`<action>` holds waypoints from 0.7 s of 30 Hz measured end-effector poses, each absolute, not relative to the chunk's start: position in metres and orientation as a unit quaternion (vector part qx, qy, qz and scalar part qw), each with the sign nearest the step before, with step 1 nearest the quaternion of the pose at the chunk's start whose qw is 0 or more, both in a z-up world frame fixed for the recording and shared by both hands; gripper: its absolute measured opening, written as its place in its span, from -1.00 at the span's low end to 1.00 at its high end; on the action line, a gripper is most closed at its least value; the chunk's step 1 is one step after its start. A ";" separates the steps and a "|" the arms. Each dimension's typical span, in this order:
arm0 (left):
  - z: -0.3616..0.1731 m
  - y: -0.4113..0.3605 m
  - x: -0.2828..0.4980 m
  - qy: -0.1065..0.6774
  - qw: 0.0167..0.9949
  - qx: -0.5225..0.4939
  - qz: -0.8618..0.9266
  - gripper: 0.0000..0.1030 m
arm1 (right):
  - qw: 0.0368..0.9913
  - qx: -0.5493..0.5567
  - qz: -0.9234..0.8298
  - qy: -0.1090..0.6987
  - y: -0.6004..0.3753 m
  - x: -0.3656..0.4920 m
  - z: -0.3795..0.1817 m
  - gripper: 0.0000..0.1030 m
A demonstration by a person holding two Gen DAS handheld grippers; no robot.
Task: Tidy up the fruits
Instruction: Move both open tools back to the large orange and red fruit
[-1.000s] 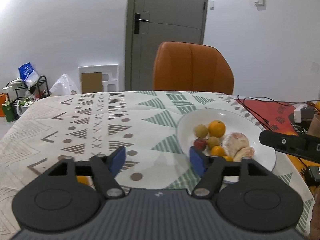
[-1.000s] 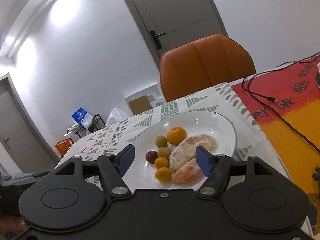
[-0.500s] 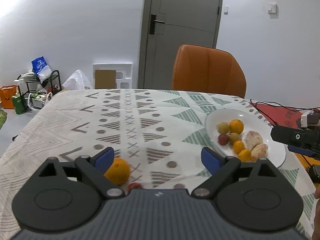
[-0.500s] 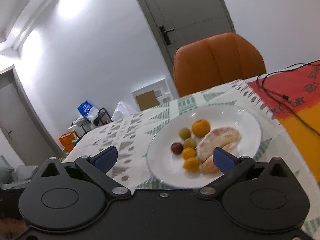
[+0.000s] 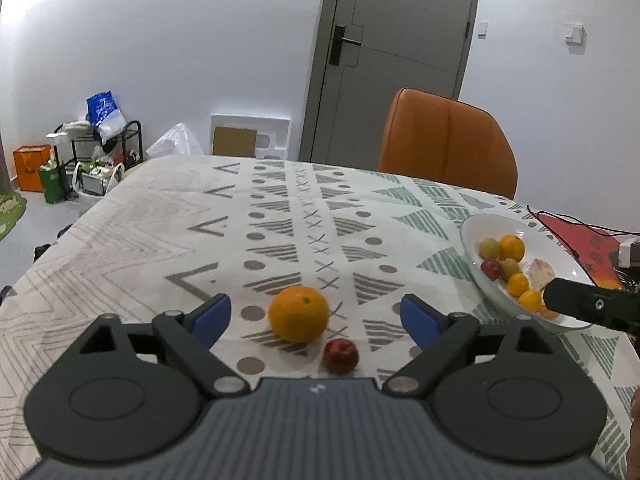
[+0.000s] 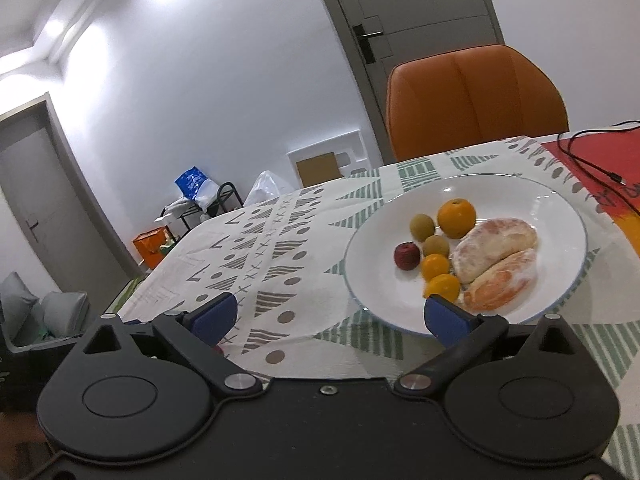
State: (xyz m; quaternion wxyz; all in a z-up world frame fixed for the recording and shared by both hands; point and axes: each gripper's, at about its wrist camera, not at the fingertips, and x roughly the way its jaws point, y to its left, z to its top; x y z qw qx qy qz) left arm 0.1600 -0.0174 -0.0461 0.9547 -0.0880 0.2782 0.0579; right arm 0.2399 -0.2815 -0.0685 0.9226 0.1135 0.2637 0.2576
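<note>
Hidden: in the left wrist view the right gripper (image 5: 592,307) shows only as a dark bar crossing the near rim of the plate (image 5: 472,240), covering part of the fruit there; its fingertips are out of that frame.
Hard to make out: a small red spot beside the right gripper's left finger (image 6: 214,316) in the right wrist view, too little showing to name.
Orange: round, bright, dimpled skin, lying on the patterned tablecloth (image 5: 160,232) between the open fingers of the left gripper (image 5: 316,317), touching neither.
Small red fruit (image 5: 341,355): glossy, just beside the orange (image 5: 299,313), nearer the camera.
Plate contents: peeled citrus pieces (image 6: 494,246), an orange, small yellow, green and red fruits.
Left gripper: spread wide, holding nothing.
Right gripper (image 6: 334,318): spread wide, empty, at the plate's near rim.
</note>
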 end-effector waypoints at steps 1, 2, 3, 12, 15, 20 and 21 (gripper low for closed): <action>-0.047 -0.016 0.160 0.280 0.954 -0.089 0.058 0.75 | 0.922 0.113 0.259 0.265 -0.279 0.240 -0.069 0.96; -0.049 -0.014 0.159 0.281 0.954 -0.090 0.059 0.75 | 0.922 0.112 0.260 0.266 -0.277 0.240 -0.069 0.95; -0.050 -0.013 0.159 0.282 0.953 -0.090 0.059 0.75 | 0.921 0.112 0.262 0.266 -0.275 0.240 -0.070 0.95; -0.064 -0.002 0.159 0.302 0.947 -0.099 0.055 0.58 | 0.915 0.097 0.279 0.276 -0.251 0.241 -0.074 0.92; -0.068 0.001 0.158 0.306 0.945 -0.102 0.055 0.46 | 0.912 0.091 0.285 0.279 -0.244 0.243 -0.076 0.87; -0.072 0.007 0.157 0.310 0.943 -0.113 0.055 0.38 | 0.909 0.081 0.294 0.284 -0.231 0.242 -0.078 0.77; -0.073 0.007 0.157 0.310 0.942 -0.114 0.055 0.36 | 0.908 0.080 0.296 0.286 -0.228 0.242 -0.079 0.72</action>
